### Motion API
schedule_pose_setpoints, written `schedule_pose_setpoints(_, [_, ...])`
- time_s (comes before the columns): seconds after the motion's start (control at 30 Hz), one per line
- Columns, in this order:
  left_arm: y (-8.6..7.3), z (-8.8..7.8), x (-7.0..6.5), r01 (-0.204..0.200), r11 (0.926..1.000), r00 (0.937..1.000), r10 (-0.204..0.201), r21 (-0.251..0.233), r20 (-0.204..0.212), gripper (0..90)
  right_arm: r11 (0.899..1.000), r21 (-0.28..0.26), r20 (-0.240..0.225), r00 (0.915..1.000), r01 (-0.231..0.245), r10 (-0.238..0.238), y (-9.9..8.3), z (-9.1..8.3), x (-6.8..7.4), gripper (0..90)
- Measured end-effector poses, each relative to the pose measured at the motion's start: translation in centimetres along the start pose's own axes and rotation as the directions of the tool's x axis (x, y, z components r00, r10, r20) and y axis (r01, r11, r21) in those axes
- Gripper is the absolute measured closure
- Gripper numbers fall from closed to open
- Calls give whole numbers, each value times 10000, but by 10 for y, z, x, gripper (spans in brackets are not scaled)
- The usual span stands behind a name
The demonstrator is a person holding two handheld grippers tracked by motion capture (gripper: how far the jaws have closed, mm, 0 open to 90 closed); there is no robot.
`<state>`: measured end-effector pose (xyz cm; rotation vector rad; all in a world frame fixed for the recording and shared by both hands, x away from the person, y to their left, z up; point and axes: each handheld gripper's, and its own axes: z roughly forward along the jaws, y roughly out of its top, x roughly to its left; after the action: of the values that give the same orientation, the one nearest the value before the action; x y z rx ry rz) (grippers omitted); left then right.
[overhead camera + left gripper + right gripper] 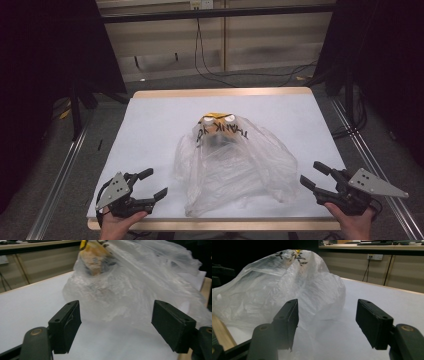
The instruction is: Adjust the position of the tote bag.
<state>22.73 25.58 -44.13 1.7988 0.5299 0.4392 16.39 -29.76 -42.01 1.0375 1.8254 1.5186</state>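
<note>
A crumpled clear plastic bag [235,167] with black lettering lies in the middle of the white table [150,125]; an orange-yellow object [216,124] sits inside its far end. The bag [140,290] rises just beyond my left jaws, the orange object [93,261] showing through it. My left gripper [153,184] rests open at the near left corner, pointing toward the bag. The right gripper [314,175] is open at the near right, also aimed at the bag [282,290]. Nothing sits between either pair of jaws.
The table has a wooden edge [220,92] at the far side. Black cables [210,70] trail on the grey floor beyond. Dark stands [80,100] flank the table left and right. Metal rails [60,175] run along both sides.
</note>
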Motion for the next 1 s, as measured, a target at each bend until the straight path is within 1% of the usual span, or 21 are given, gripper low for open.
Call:
schedule_pose_setpoints(0.03, [2, 0, -4, -46, 10000, 10000, 47, -79, 88, 247, 9998, 36, -116, 9997, 220, -219, 1, 0, 5, 375])
schedule_pose_setpoints(0.13, [4, 0, -10, -62, 9999, 9995, 66, -131, 307, 268, 9996, 141, -499, 9985, 251, -243, 1, -1, 12, 420])
schedule_pose_setpoints(0.17, [4, 0, -11, -212, 9997, 9988, 215, -73, 445, 271, 9995, 160, -562, 9981, 264, -255, 0, -1, 15, 436])
schedule_pose_setpoints(0.23, [6, 2, -16, -243, 9997, 9982, 247, -86, 540, 282, 9990, 291, -858, 9958, 339, -313, -2, -4, 20, 470])
schedule_pose_setpoints(0.33, [7, 4, -20, -344, 9994, 9968, 344, -2, 726, 306, 9979, 428, -1040, 9936, 487, -441, -4, -6, 26, 498])
schedule_pose_setpoints(0.37, [8, 6, -24, -340, 9994, 9940, 346, -77, 1039, 314, 9974, 462, -1317, 9900, 562, -497, -4, -7, 30, 555])
schedule_pose_setpoints(0.4, [9, 6, -27, -450, 9989, 9944, 462, -142, 954, 327, 9967, 528, -1412, 9886, 613, -533, -4, -6, 31, 572])
schedule_pose_setpoints(0.5, [10, 7, -32, -567, 9983, 9890, 577, -109, 1364, 354, 9944, 795, -1878, 9808, 693, -533, -6, -1, 34, 625])
schedule_pose_setpoints(0.53, [10, 7, -32, -567, 9983, 9890, 577, -109, 1364, 365, 9944, 795, -1878, 9808, 693, -533, -6, -1, 34, 625])
schedule_pose_setpoints(0.57, [10, 9, -36, -651, 9976, 9856, 681, -248, 1547, 386, 9902, 1006, -2050, 9759, 973, -751, -7, 3, 38, 635])
schedule_pose_setpoints(0.6, [10, 9, -36, -651, 9976, 9856, 681, -248, 1547, 404, 9902, 1006, -2050, 9759, 973, -751, -7, 3, 38, 635])
schedule_pose_setpoints(0.63, [10, 10, -37, -681, 9976, 9854, 689, -103, 1560, 404, 9884, 1084, -2213, 9719, 1060, -800, -8, 6, 39, 637])
schedule_pose_setpoints(0.7, [9, 13, -38, -749, 9972, 9810, 749, -67, 1789, 428, 9835, 1444, -2441, 9671, 1091, -715, -11, 15, 43, 620])
schedule_pose_setpoints(0.73, [9, 15, -39, -717, 9974, 9802, 717, -68, 1845, 434, 9825, 1469, -2554, 9640, 1149, -745, -12, 17, 43, 611])
schedule_pose_setpoints(0.77, [7, 17, -41, -738, 9972, 9753, 696, 121, 2096, 433, 9800, 1564, -2562, 9633, 1233, -803, -12, 20, 43, 588])
schedule_pose_setpoints(0.8, [7, 17, -41, -738, 9972, 9753, 696, 121, 2096, 427, 9784, 1648, -2541, 9638, 1249, -803, -13, 22, 44, 564])
schedule_pose_setpoints(0.83, [7, 20, -43, -786, 9967, 9709, 716, 219, 2285, 423, 9773, 1695, -2581, 9628, 1272, -805, -14, 24, 44, 559])
schedule_pose_setpoints(0.87, [6, 22, -43, -906, 9954, 9698, 811, 308, 2300, 412, 9761, 1745, -2595, 9623, 1299, -817, -14, 26, 44, 552])
schedule_pose_setpoints(0.93, [6, 23, -44, -863, 9956, 9688, 755, 357, 2359, 399, 9748, 1815, -2630, 9616, 1294, -787, -15, 28, 44, 543])
schedule_pose_setpoints(0.97, [6, 26, -46, -1007, 9938, 9646, 861, 465, 2494, 393, 9707, 1974, -2672, 9602, 1370, -812, -16, 32, 44, 532])
schedule_pose_setpoints(1.0, [6, 28, -48, -974, 9940, 9644, 822, 489, 2515, 386, 9682, 2063, -2636, 9609, 1415, -842, -17, 33, 44, 520])
